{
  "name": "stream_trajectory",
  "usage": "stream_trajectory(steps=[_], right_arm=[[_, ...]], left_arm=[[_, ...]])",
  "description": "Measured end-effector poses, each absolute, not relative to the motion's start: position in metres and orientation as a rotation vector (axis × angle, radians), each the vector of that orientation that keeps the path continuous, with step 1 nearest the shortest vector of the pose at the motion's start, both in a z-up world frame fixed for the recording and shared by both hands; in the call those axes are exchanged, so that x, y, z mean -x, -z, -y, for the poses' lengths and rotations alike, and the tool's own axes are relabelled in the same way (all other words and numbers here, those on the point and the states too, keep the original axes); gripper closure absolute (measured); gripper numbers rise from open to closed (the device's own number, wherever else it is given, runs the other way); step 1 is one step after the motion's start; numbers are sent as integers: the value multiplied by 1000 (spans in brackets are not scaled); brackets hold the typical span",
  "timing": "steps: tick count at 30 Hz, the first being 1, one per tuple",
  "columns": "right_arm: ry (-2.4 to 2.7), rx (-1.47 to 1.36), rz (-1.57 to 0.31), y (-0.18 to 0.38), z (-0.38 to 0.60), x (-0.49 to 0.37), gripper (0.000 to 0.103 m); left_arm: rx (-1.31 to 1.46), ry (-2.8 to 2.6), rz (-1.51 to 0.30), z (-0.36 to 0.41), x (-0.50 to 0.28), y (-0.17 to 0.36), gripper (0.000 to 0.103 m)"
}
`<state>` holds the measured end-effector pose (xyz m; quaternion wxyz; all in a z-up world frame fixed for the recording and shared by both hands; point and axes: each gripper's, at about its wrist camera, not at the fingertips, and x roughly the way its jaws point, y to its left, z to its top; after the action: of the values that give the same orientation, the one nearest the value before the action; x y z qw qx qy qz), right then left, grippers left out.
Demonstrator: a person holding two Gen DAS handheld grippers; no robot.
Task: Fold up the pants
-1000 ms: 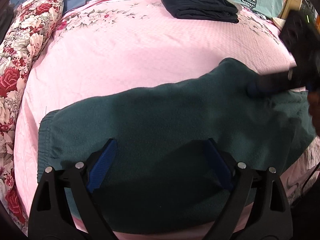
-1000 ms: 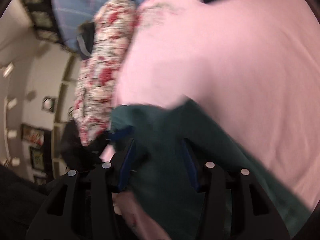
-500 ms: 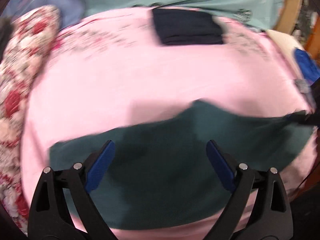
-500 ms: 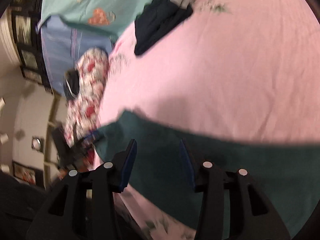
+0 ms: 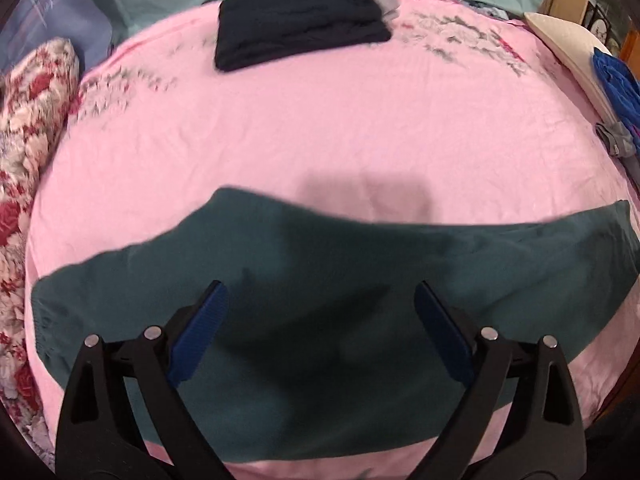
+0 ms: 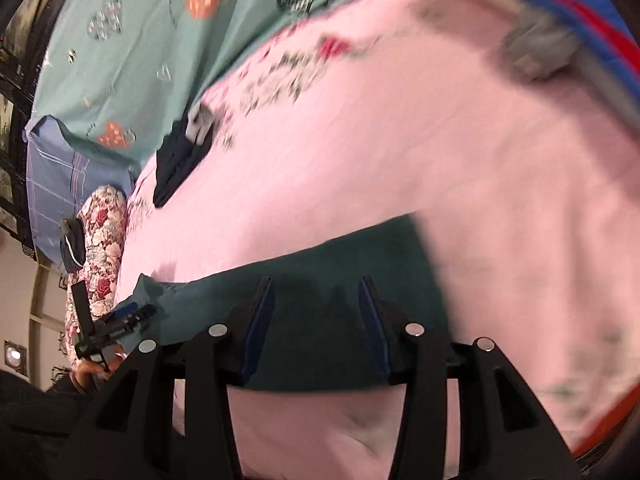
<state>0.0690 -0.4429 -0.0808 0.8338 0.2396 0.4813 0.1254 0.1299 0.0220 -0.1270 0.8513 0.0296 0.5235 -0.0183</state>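
the teal pants (image 6: 320,292) lie flat on the pink bedsheet (image 6: 400,152), and the right gripper (image 6: 316,296) hovers over them with its blue-padded fingers (image 6: 258,320) spread apart, nothing between them. beyond the pants, a dark folded garment (image 6: 180,160) rests on the sheet near its far edge, a floral pillow (image 6: 102,236) lies at the pants' left end, and the left gripper (image 6: 120,320) shows just beside that end.
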Motion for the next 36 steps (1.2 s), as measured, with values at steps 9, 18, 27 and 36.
stream_trajectory(steps=[9,18,27,36], right_arm=[[-304,-515,-1070,103,462,-32,60],[-282,-546,-1055,116,456,-40,69],[-249,-550,-1093,121,451,-55,69],[-253,-444,-1108,110,451,-61,98]], left_arm=[[-206,390,-1033,140,-127,89,7],[-323,667,-1103,271,-127,110,12],[-364,651,-1194,287,-127,136,13],[-369,647,-1195,292,-127,137,13]])
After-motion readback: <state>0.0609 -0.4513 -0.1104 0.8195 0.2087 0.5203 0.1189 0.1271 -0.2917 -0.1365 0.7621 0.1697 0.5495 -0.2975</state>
